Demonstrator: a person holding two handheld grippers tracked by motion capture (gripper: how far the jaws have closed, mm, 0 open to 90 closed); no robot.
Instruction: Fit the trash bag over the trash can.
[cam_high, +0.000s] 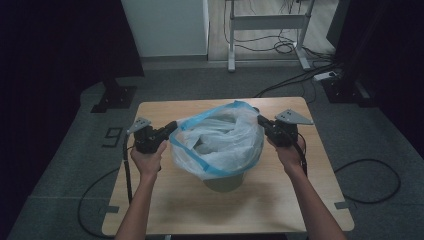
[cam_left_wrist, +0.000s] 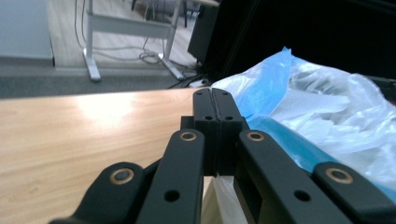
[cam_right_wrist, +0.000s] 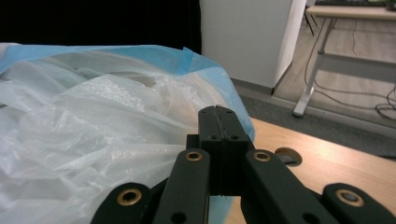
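A translucent white plastic bag (cam_high: 220, 137) with a blue rim billows over a small grey bin (cam_high: 223, 184) at the middle of the wooden table (cam_high: 200, 205). My left gripper (cam_high: 172, 129) meets the bag's left rim and my right gripper (cam_high: 260, 120) its right rim, with the mouth stretched between them. In the left gripper view the jaws (cam_left_wrist: 215, 93) are pressed together, the bag (cam_left_wrist: 327, 112) lies to their right and a bit of plastic shows at their base. In the right gripper view the jaws (cam_right_wrist: 217, 111) are also pressed together against the bag (cam_right_wrist: 93, 116).
A round hole (cam_right_wrist: 287, 156) is cut in the tabletop near the right gripper. Beyond the table stand a white cabinet (cam_high: 165, 25), a white desk frame (cam_high: 267, 22) and a black stand base (cam_high: 114, 97). Cables (cam_high: 370, 180) trail over the grey floor.
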